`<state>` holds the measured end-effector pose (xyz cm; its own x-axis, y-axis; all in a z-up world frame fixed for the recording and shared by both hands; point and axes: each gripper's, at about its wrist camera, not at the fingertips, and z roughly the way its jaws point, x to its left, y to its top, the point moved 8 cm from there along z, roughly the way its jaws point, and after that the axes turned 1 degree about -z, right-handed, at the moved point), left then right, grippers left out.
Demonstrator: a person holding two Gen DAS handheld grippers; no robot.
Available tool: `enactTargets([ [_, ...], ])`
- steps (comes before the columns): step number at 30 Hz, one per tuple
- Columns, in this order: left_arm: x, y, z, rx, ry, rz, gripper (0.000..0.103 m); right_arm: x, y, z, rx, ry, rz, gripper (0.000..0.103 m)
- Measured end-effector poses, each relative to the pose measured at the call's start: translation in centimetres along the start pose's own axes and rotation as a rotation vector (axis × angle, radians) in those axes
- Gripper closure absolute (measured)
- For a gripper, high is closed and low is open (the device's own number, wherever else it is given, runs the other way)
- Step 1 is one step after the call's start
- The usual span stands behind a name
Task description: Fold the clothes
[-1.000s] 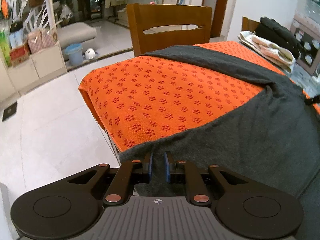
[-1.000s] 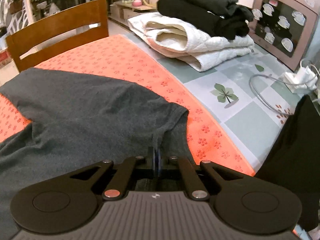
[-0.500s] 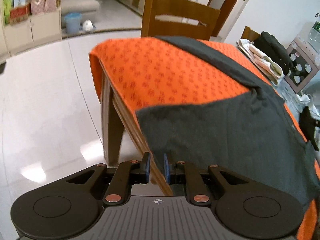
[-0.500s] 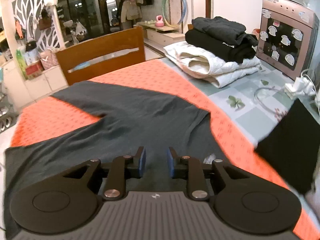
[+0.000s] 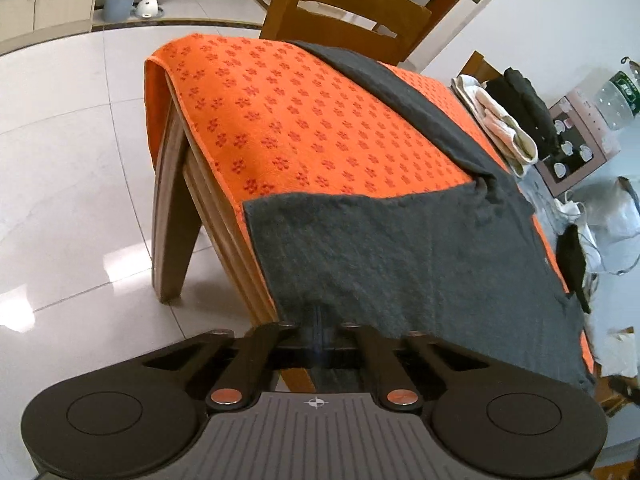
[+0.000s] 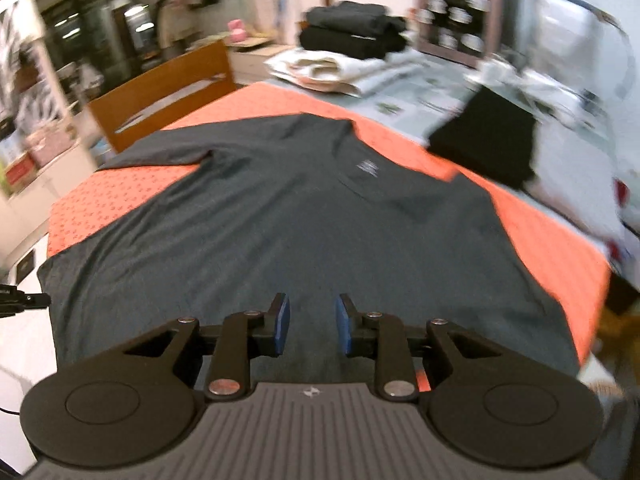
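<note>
Your left gripper (image 5: 319, 320) has its jaws pressed together on the hem of the dark grey T-shirt (image 6: 280, 216), pinching the cloth right where it hangs over the near edge of the surface. Your right gripper (image 6: 309, 326) holds nothing: its jaws stand spread, hovering just above the hem, near the middle of that same edge.

The shirt lies flat on the orange mat (image 5: 288, 128), which covers the left end of the surface. Its long axis runs straight away from you: hem at the near edge, neckline and small chest print toward the far edge. One sleeve stretches out to the far left corner, beside the wooden chair (image 5: 344, 16).

So the whole body of the shirt lies forward of both sets of jaws. Your left side already has its hem corner; the right hem corner sits off to the right of your open jaws, near the mat's right edge, and that is probably the grip you need next. The right view is blurred, so judge the hem edge with care.

A stack of folded clothes (image 6: 352, 46) rests at the far right corner, well apart.
</note>
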<state>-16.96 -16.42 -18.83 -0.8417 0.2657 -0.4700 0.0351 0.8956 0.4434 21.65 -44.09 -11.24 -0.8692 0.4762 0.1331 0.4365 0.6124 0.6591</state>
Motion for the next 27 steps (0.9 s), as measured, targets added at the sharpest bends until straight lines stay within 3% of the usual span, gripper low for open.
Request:
enactTargets([
  [9,2.1,2.0,-2.2,-0.051,0.146,0.103,0.101,-2.6,-7.5,-6.4,-0.002,-0.166,0.174,0.074],
  [14,1.1,2.3,-3.0,-0.031,0.154,0.215,0.098,-5.2,-10.6,-8.5,-0.010,-0.249,0.251,0.074],
  [20,-2.4,1.8,-3.7,-0.028,0.153,0.324,0.091,-9.4,-13.3,-8.4,-0.007,-0.307,0.268,0.074],
  [27,-10.0,0.6,-3.7,-0.035,0.114,0.427,0.086,-14.3,-15.7,-6.6,-0.011,-0.340,0.234,0.073],
])
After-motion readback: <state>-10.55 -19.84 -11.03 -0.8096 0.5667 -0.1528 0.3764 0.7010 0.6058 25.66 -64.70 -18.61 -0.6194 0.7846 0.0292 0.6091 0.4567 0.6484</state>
